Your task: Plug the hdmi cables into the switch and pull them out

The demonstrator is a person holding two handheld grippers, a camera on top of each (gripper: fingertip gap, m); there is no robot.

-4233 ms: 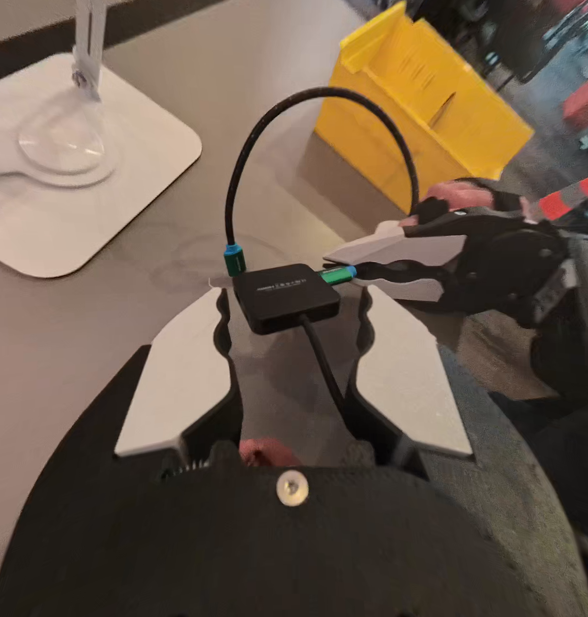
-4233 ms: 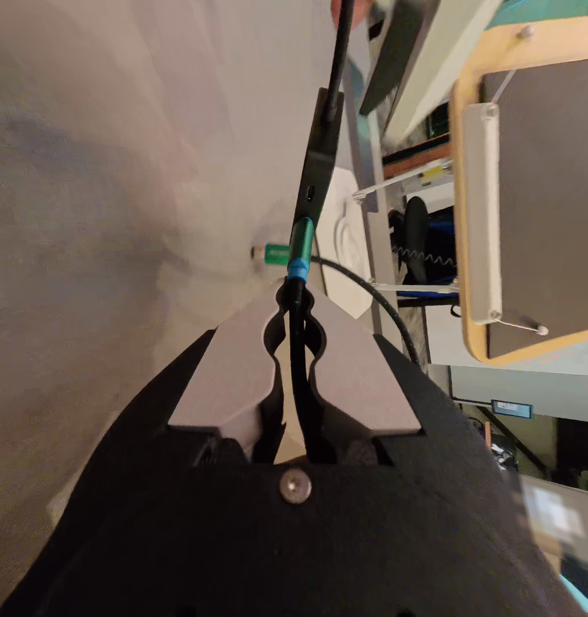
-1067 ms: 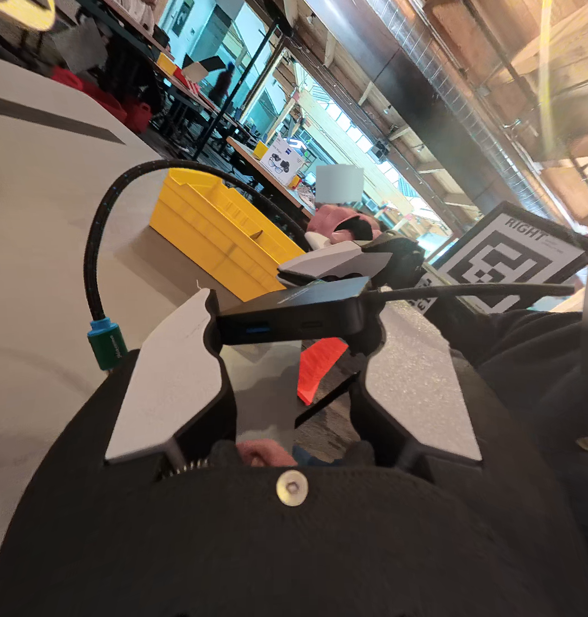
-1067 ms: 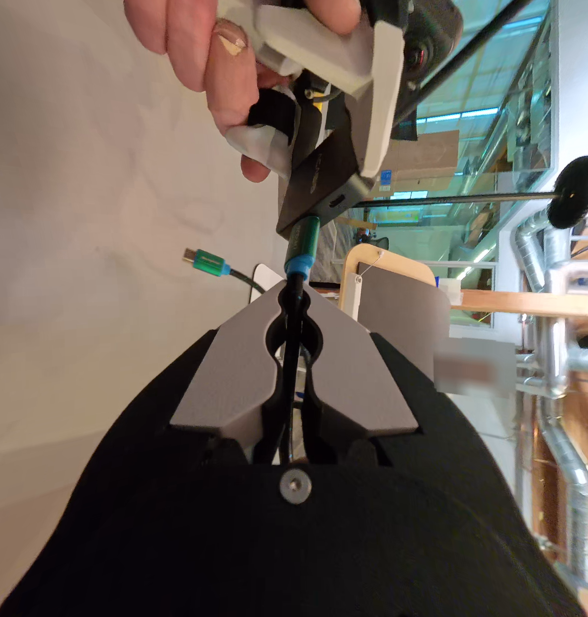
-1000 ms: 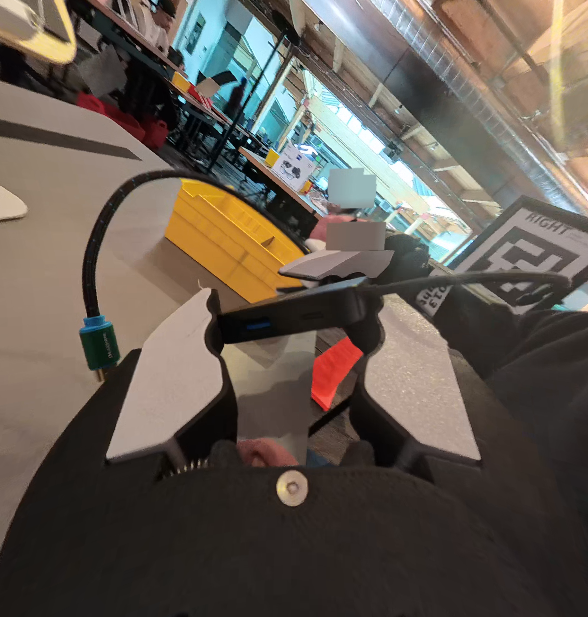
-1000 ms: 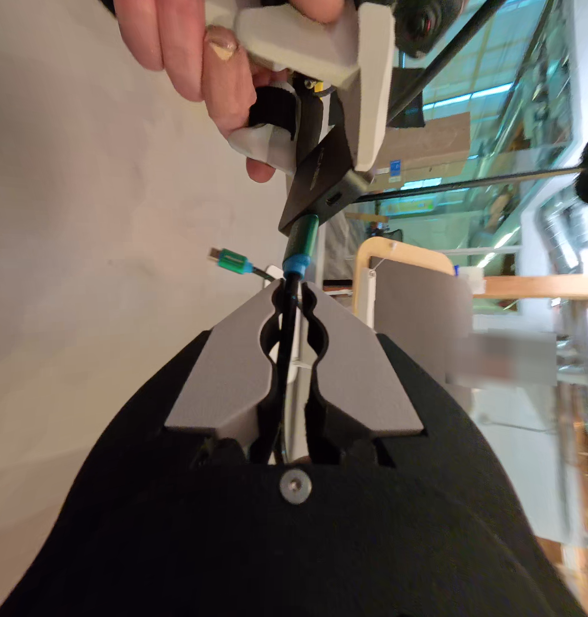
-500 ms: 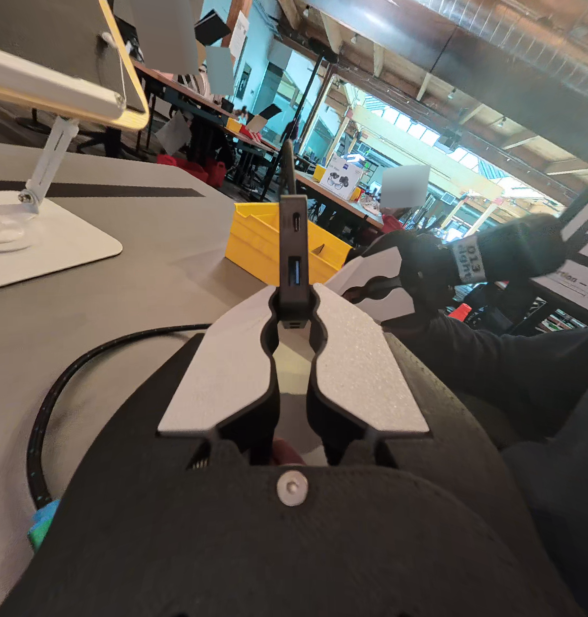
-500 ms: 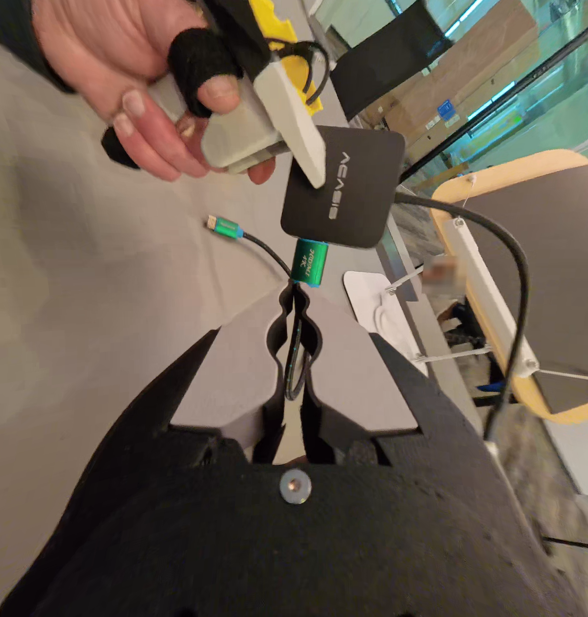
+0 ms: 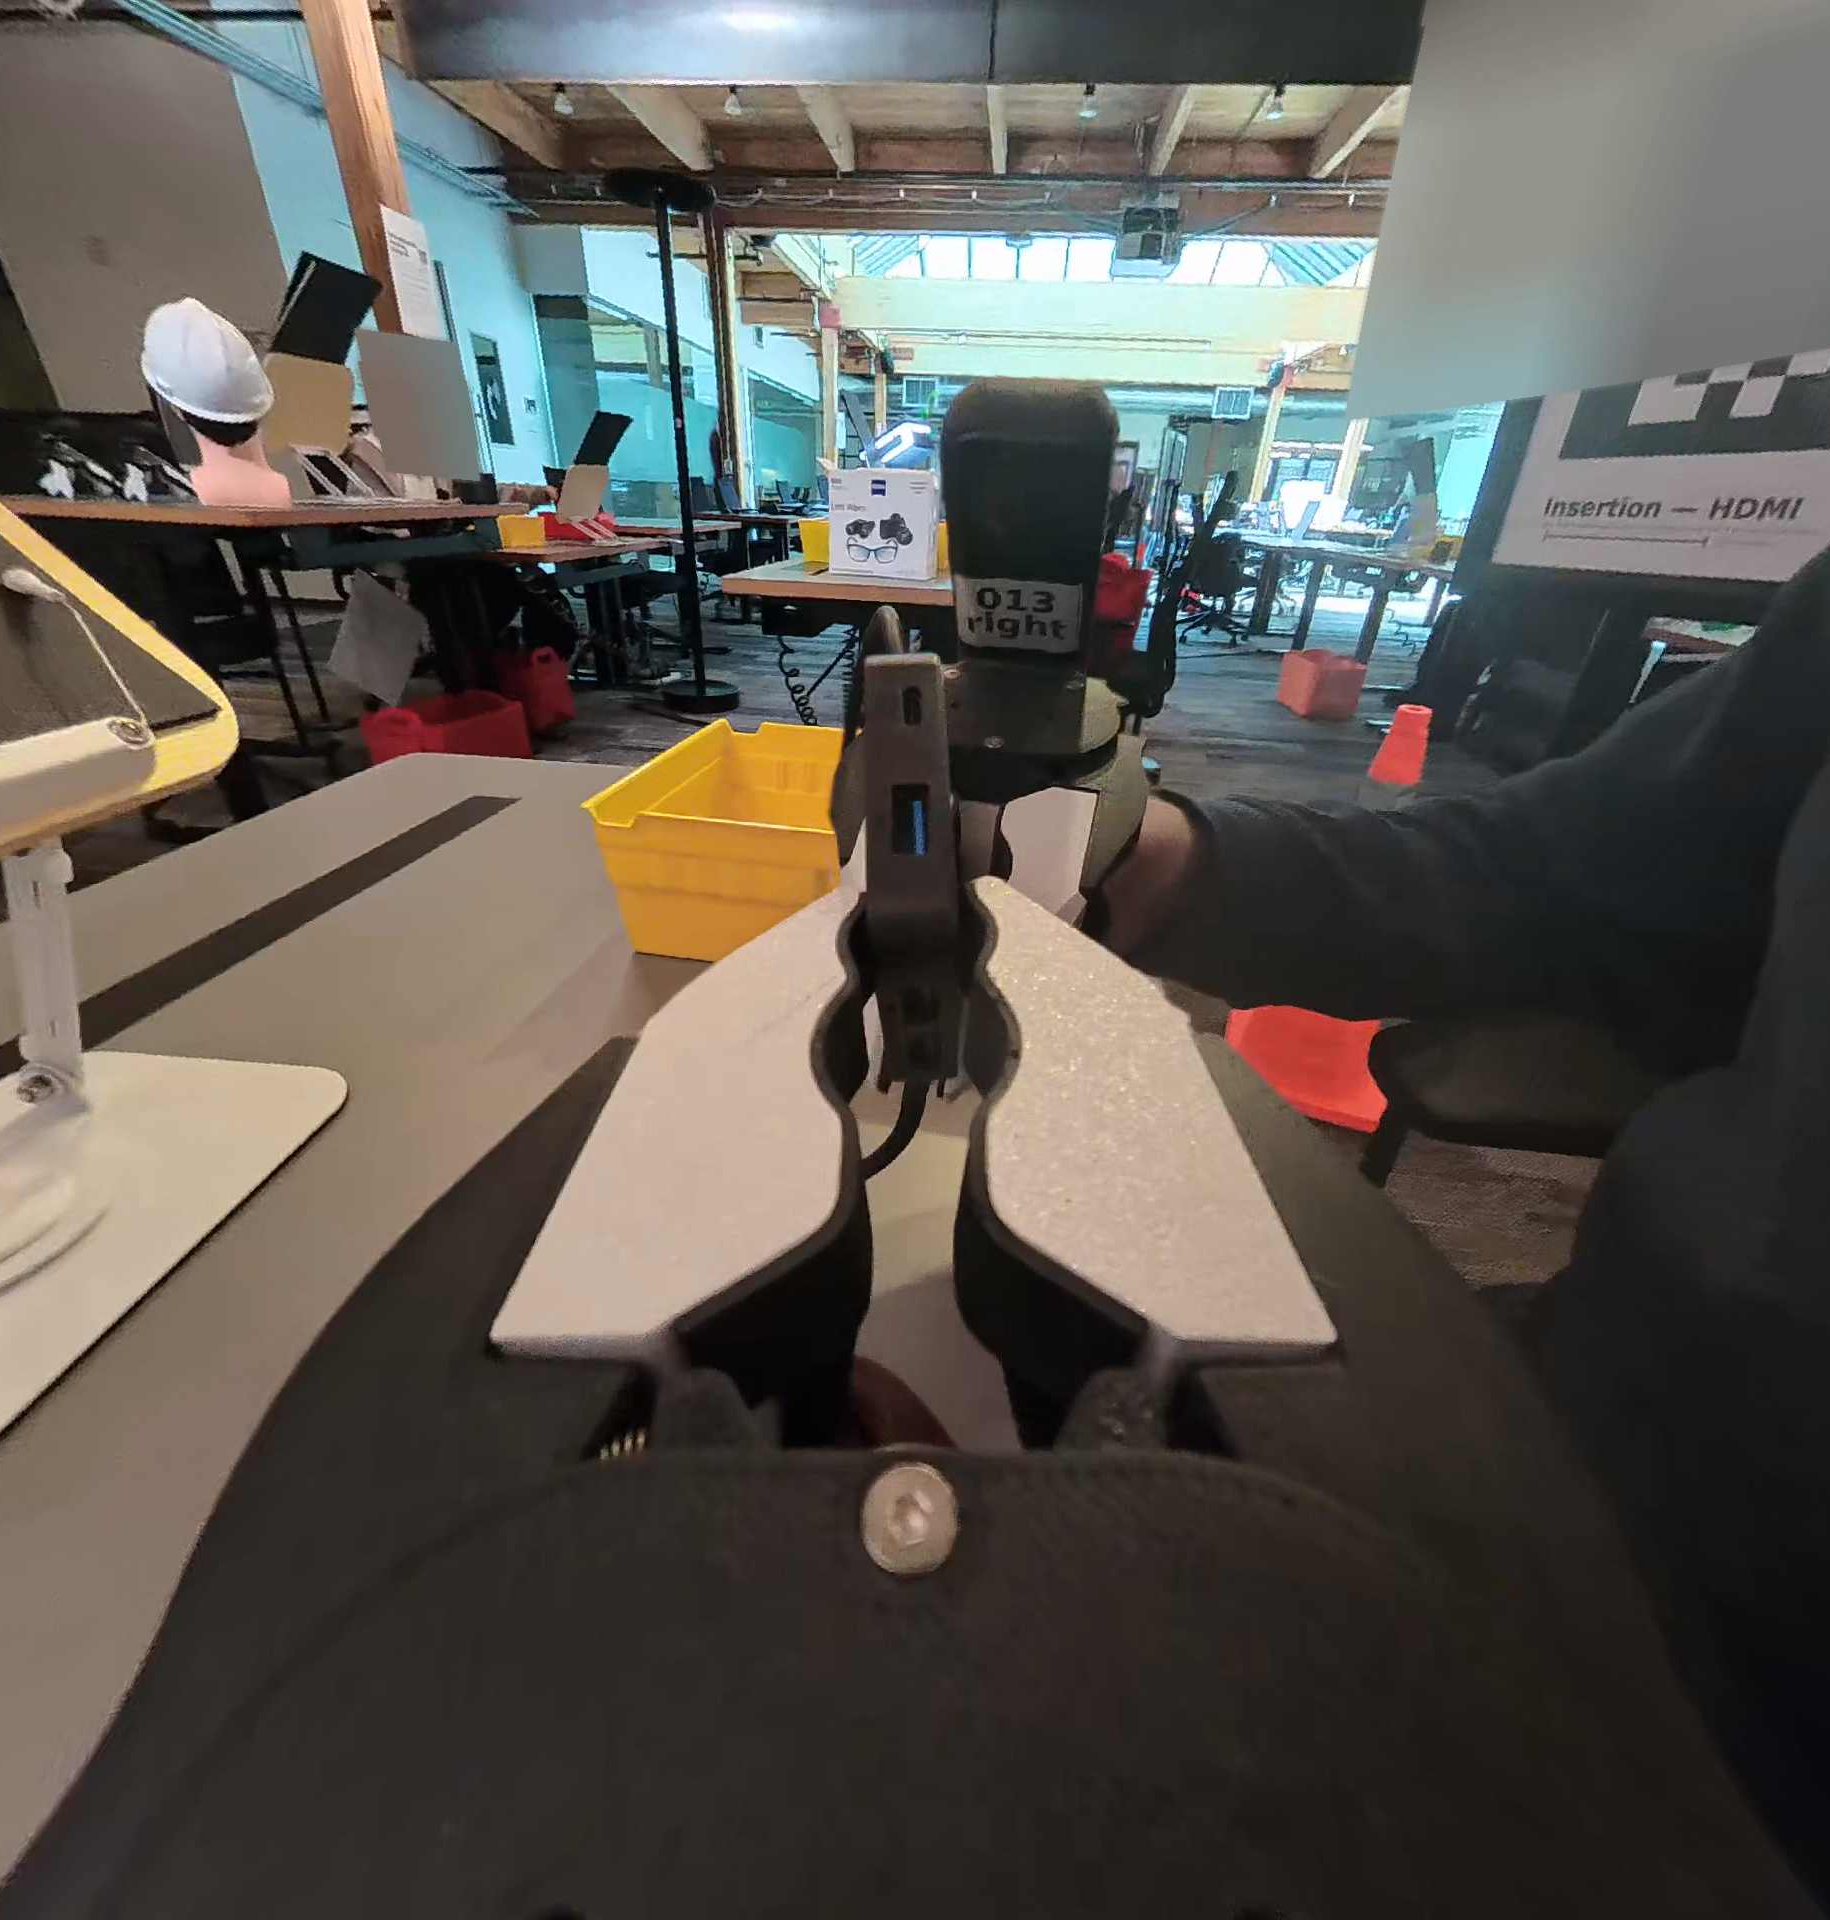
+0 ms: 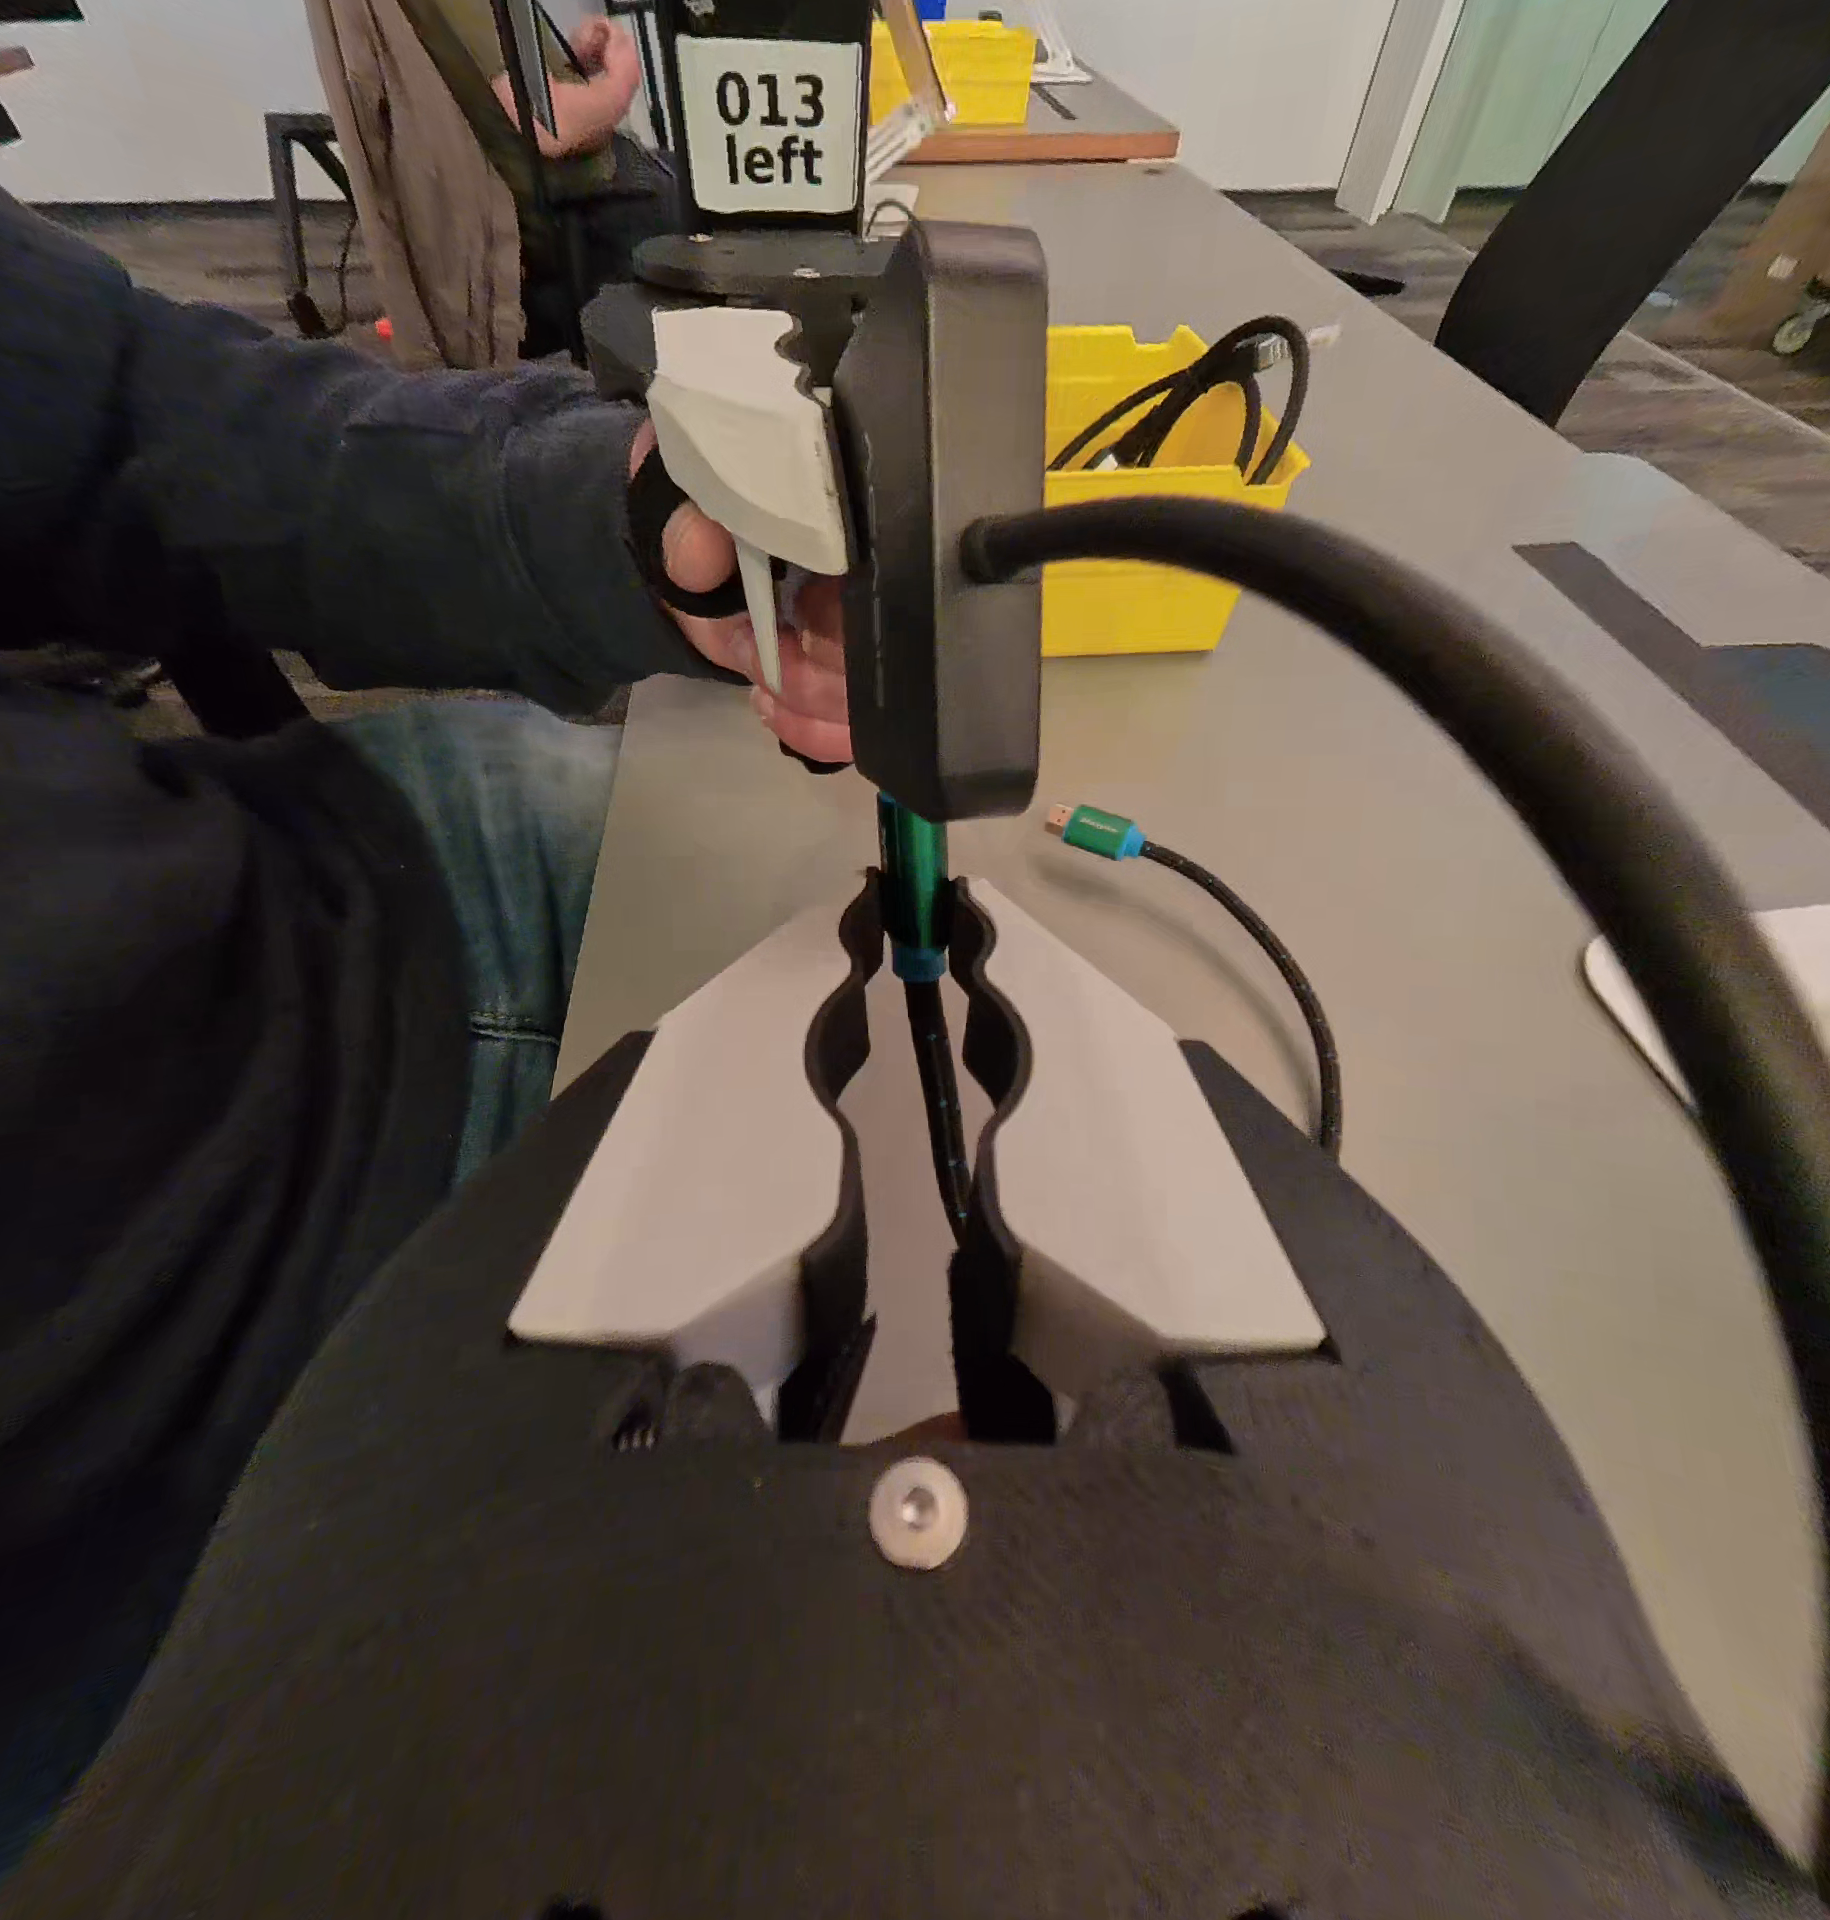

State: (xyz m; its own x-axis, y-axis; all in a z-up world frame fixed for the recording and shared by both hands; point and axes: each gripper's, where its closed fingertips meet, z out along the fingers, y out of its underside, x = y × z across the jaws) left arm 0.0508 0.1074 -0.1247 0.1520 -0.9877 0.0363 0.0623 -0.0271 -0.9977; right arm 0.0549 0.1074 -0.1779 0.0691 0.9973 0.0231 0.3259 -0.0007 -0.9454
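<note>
My left gripper [image 9: 911, 935] pinches the switch [image 9: 906, 831] steady; my right gripper [image 10: 916, 914] pinches the green plug [image 10: 911, 883], probably seated.

black switch [image 10: 942, 499] upright; green plug [image 10: 911, 883] inserted

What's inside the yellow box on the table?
In the right wrist view, the yellow box holds coiled black cables poking above its rim. Its walls hide the bottom, so anything lower cannot be seen.
</note>
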